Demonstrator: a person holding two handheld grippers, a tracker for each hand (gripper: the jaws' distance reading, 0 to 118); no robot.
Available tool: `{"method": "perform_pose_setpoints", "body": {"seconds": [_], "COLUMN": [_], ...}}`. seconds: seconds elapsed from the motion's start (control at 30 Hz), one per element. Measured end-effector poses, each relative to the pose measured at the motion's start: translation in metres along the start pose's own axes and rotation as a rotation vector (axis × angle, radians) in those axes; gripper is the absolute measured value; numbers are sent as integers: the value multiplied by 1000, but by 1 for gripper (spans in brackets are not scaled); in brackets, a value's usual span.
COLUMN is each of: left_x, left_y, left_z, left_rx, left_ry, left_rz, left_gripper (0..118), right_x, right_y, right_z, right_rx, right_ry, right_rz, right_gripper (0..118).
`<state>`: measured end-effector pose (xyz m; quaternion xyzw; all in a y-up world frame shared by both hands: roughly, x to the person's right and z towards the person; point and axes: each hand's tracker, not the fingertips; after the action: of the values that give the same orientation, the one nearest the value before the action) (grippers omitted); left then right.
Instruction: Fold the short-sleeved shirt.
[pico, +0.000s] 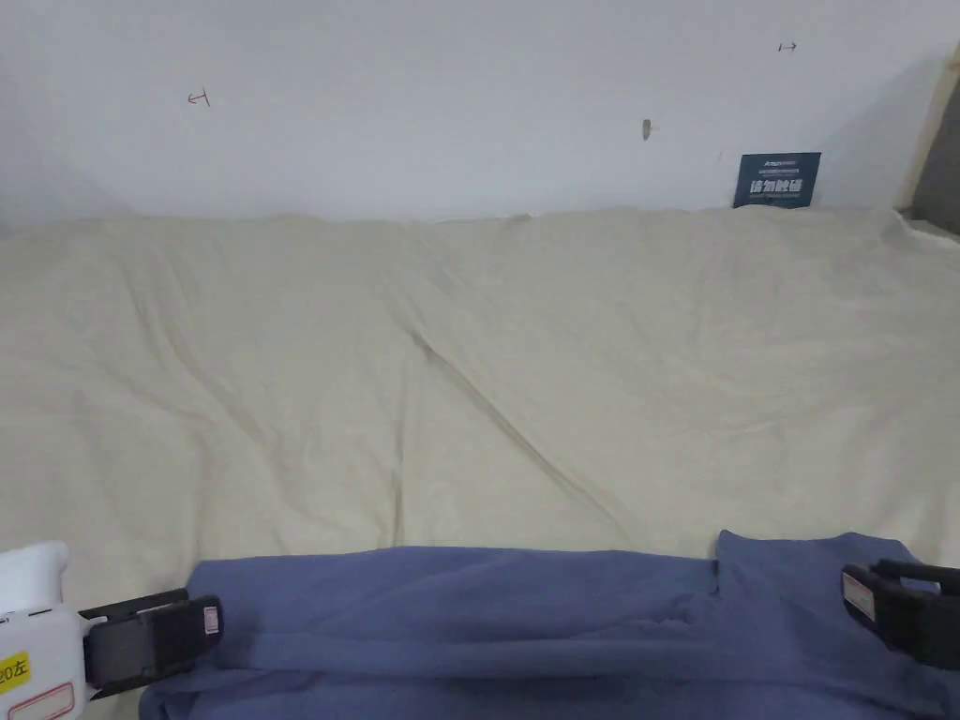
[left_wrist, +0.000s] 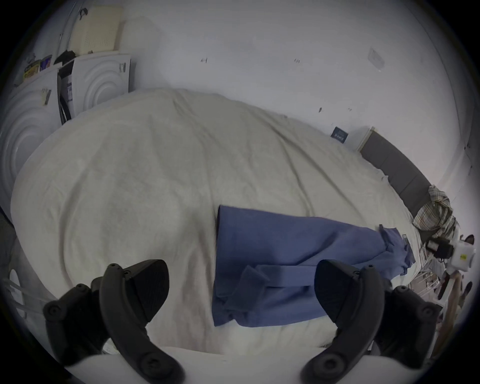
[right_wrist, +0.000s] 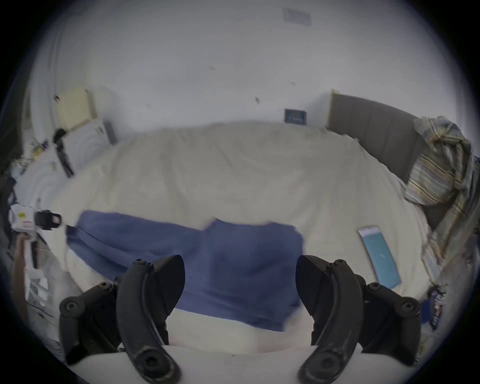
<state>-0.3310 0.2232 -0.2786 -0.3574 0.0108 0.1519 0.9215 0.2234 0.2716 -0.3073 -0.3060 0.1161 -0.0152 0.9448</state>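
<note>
Cream sheet (pico: 469, 375) under blue shirt (pico: 487, 609), white wall (pico: 469, 112) behind; both grippers' jaws wide apart, empty.

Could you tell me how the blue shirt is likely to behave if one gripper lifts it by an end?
The blue shirt looks soft and creased, so it would probably droop rather than hold shape. Its folded layers appear loose and may slide open. Lying on a wrinkled cream sheet, it would likely drag and bunch if pushed.

My short-sleeved shirt (pico: 487, 619) is a plain blue one, lying flat on the cream bedsheet (pico: 469, 375) at the near edge of the bed. I see it folded into a long band running left to right, with a lengthwise fold along it and a sleeve flap sticking up toward its right end.
</note>
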Motion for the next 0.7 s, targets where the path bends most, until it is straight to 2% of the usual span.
{"method": "perform_pose_setpoints", "body": {"seconds": [0.03,0.07,0.1,0.13,0.17,0.27,0.3,0.33,0.37,0.43,0.47,0.5,0.6,0.7], "left_x": [4,7,11,13,11,1,-7,-16,-21,-35,-38,-44,-60,-72], "left_y": [1,0,-1,-4,-7,-21,-27,-27,-32,-42,-49,-51,-50,-41], "left_z": [7,13,19,23,21,20,18,21,21,21,20,19,19,16], "left_rx": [25,43,56,69,77,-5,16,84,71,41,15,14,41,74], "left_ry": [-1,-3,-6,-2,-16,-67,-61,49,35,18,-38,-40,-65,-184], "left_rz": [-16,-29,-44,-51,-68,-7,24,-100,-68,-31,61,77,129,228], "left_gripper": [100,82,50,24,8,0,0,0,0,0,0,0,0,4], "right_x": [-13,-27,-41,-56,-68,-101,-114,-128,-134,-158,-166,-169,-185,-192], "right_y": [3,4,3,2,0,-11,-17,-23,-26,-34,-37,-40,-47,-53], "right_z": [2,4,1,-3,-7,-30,-36,-43,-49,-62,-65,-72,-84,-92], "right_rx": [6,22,45,57,40,-44,-48,-66,-89,-150,-167,-200,-239,-258], "right_ry": [24,23,31,67,122,296,311,322,338,389,402,418,429,425], "right_rz": [5,5,12,29,31,-23,-28,-40,-29,48,69,87,110,128], "right_gripper": [85,72,47,23,8,0,0,0,0,0,0,0,0,0]}}
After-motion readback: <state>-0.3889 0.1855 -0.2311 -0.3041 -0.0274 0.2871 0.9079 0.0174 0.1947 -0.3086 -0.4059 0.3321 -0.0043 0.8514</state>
